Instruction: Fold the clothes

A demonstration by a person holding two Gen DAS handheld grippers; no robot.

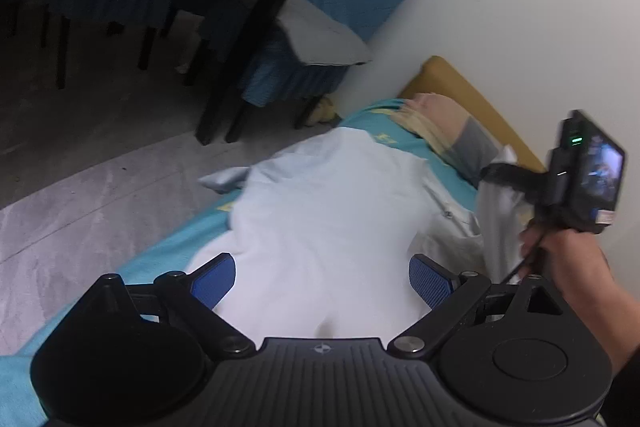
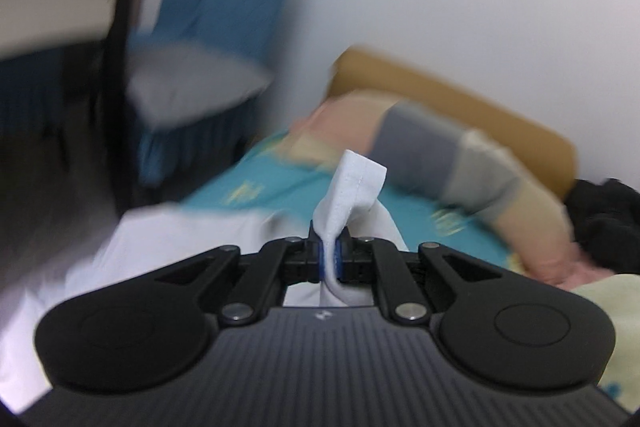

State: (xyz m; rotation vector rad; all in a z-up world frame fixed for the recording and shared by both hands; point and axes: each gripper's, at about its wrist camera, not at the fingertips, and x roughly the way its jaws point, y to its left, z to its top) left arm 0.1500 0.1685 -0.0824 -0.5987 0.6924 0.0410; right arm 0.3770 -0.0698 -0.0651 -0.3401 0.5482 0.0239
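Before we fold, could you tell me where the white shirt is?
The white shirt lies on the teal sheet; the right gripper pinches one edge.

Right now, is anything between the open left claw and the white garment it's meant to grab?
Nothing visible. The left claw hangs open directly over the white garment on the teal sheet, with only cloth between its pads. The right claw already pinches a hem.
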